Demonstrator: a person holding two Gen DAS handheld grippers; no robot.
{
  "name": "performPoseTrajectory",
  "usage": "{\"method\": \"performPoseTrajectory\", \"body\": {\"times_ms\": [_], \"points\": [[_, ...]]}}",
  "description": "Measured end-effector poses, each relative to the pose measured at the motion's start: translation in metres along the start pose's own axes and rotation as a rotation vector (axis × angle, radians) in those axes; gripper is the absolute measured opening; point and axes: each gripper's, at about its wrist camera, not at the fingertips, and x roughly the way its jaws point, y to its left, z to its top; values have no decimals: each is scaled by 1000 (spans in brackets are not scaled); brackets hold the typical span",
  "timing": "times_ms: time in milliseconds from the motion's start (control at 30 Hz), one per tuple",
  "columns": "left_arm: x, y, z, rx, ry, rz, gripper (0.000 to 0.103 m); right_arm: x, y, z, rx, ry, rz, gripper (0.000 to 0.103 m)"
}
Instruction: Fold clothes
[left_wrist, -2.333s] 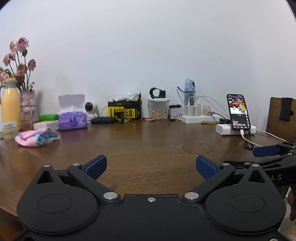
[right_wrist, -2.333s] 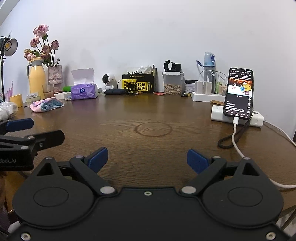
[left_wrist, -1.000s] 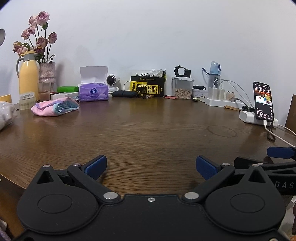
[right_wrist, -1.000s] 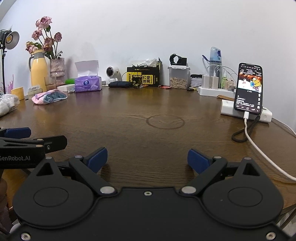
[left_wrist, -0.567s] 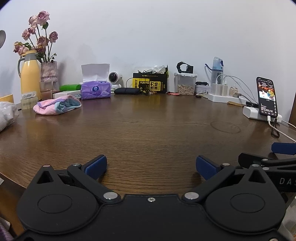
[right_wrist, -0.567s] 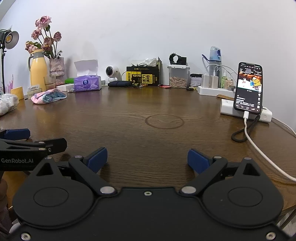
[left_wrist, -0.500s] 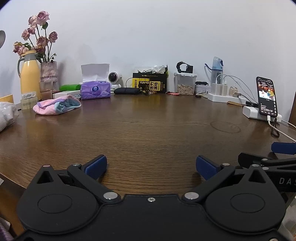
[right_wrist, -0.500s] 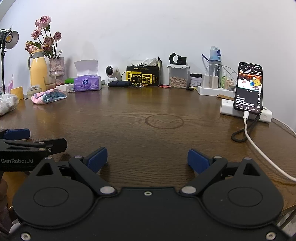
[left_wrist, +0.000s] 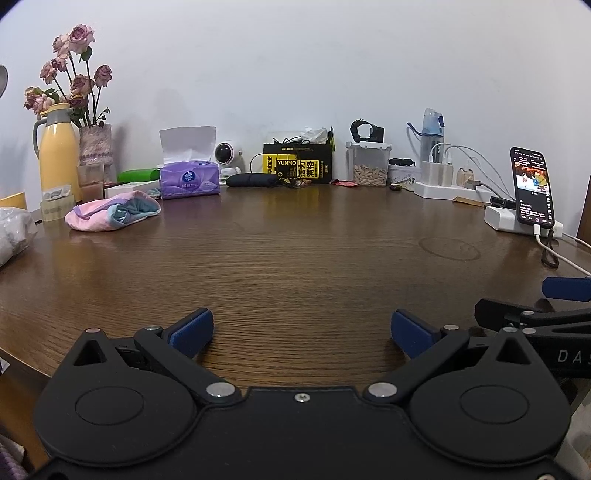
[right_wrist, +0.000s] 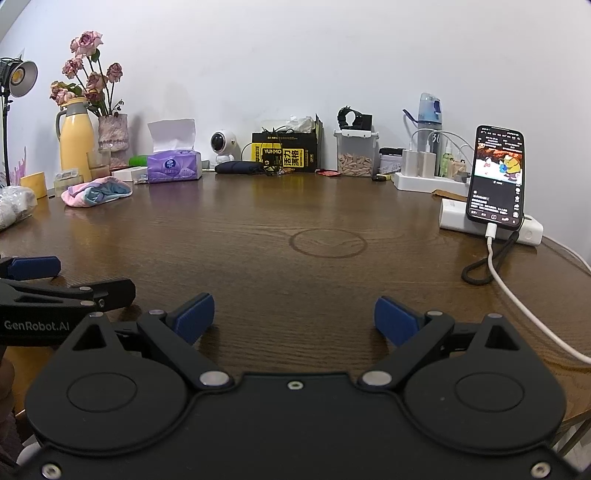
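A bunched pink and light-blue garment (left_wrist: 112, 215) lies at the far left of the round wooden table (left_wrist: 295, 266), also seen in the right wrist view as the garment (right_wrist: 96, 195). My left gripper (left_wrist: 302, 331) hovers open over the near table edge, nothing between its blue pads. My right gripper (right_wrist: 294, 319) is likewise open and empty at the near edge. Both are far from the garment. Each gripper shows at the edge of the other's view: the right gripper's finger (left_wrist: 532, 317) at right, the left gripper's finger (right_wrist: 66, 295) at left.
Along the back wall stand a yellow flask (left_wrist: 55, 151), a vase of roses (left_wrist: 94, 144), a purple tissue pack (left_wrist: 189, 181), a small camera (left_wrist: 225, 155), a black and yellow box (left_wrist: 297, 168) and a seed jar (left_wrist: 369, 164). A phone (right_wrist: 496, 177) leans on a white charger at right, its cable (right_wrist: 517, 295) trailing to the edge.
Over the last second both views barely shift. Since 2.3 s ago the left wrist view has swung left, bringing the flask, roses and garment further into view.
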Motion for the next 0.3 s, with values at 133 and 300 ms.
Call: {"method": "performPoseTrajectory", "body": {"times_ms": [133,300], "points": [[0,0,0,1,0,-1,103,0,1,0,-1,-2,-1,97],[1,0,0,2,0,-3,103,0,1,-1,1,3,1,97]]}}
